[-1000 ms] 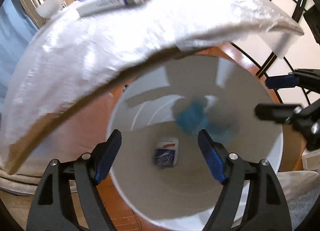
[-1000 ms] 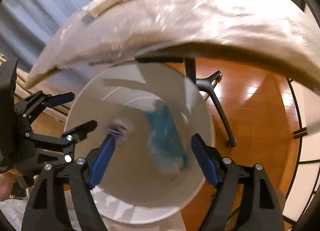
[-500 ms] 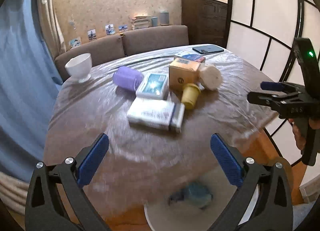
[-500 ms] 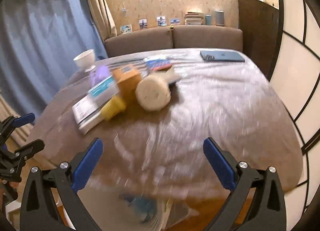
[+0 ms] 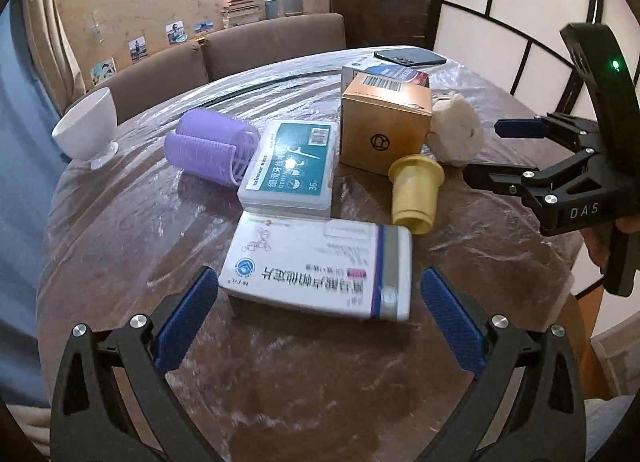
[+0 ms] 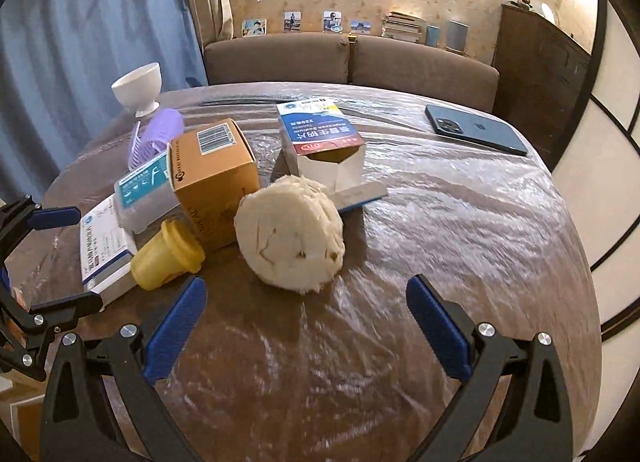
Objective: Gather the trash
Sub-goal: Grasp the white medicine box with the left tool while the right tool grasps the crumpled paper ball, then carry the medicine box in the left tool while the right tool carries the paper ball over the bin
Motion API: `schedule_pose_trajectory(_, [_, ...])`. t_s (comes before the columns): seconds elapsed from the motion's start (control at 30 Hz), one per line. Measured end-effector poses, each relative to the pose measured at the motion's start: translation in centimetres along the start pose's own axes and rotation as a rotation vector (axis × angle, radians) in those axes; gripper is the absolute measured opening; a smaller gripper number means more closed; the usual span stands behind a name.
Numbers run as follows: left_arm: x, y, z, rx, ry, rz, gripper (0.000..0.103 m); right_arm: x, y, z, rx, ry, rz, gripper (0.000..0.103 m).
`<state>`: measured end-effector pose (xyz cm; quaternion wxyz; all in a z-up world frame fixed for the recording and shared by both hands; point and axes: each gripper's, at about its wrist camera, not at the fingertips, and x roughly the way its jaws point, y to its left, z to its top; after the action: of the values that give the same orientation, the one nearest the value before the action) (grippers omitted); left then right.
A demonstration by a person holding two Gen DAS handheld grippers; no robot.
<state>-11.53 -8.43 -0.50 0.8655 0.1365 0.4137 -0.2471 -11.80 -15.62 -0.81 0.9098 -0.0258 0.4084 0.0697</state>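
My left gripper (image 5: 320, 320) is open and empty just in front of a flat white medicine box (image 5: 320, 266) on the plastic-covered table (image 5: 320, 390). Behind it lie a teal floss box (image 5: 292, 164), a yellow cup on its side (image 5: 414, 192), a tan cardboard box (image 5: 384, 122) and a crumpled off-white paper ball (image 5: 456, 132). My right gripper (image 6: 306, 326) is open and empty just in front of the paper ball (image 6: 290, 234). The yellow cup (image 6: 166, 256), the tan box (image 6: 212, 178) and an opened white and blue carton (image 6: 320, 142) stand around it.
A purple hair roller (image 5: 212, 146) and a white bowl (image 5: 86, 128) sit at the table's left. A dark phone (image 6: 476, 128) lies at the far right. A brown sofa (image 6: 348, 58) stands behind the table. A blue curtain (image 6: 80, 42) hangs on the left.
Both grippers have risen from over the white bin below the table edge to above the tabletop and moved in toward the clutter. The bin is out of view now.
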Motion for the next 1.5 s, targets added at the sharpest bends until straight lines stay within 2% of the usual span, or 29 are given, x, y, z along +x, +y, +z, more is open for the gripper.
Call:
schedule_pose_trajectory(0.13, [0.5,0.0,0.6,0.045,0.006,-0.001,0.102,1.1,0.2,0.8,-0.011,0.009,0.003,0.097])
schedule_pose_trajectory(0.23, [0.9,-0.1,0.9,0.081,0.009,0.012,0.102,1.6,0.5,1.3,-0.024,0.016,0.003,0.091])
schedule_pose_trajectory(0.43, [1.1,-0.4,1.5,0.146,0.007,0.050,0.102,2.1,0.9,1.5,-0.048,0.019,-0.011,0.090])
schedule_pose_trajectory(0.57, [1.9,-0.2,1.7,0.168,0.035,0.030,0.102,2.2,1.5,1.5,-0.079,0.013,-0.028,0.085])
schedule_pose_trajectory(0.7, [2.3,1.1,1.9,0.095,0.044,-0.040,0.102,2.3,1.7,1.5,-0.078,0.012,0.002,0.067])
schedule_pose_trajectory(0.8, [1.9,2.0,1.7,0.035,0.021,-0.078,0.102,2.3,1.7,1.5,-0.064,0.009,0.020,0.052])
schedule_pose_trajectory(0.93, [1.5,2.2,1.4,-0.003,0.007,-0.077,0.100,2.0,1.4,1.4,-0.039,0.000,0.034,0.051])
schedule_pose_trajectory(1.27, [-0.8,1.8,0.2,-0.078,-0.038,-0.019,0.100,0.0,0.7,0.2,0.021,-0.017,0.082,0.051])
schedule_pose_trajectory(1.5, [-1.6,1.1,-0.2,-0.128,-0.044,-0.004,0.100,-1.6,0.8,-0.9,0.046,-0.019,0.118,0.051])
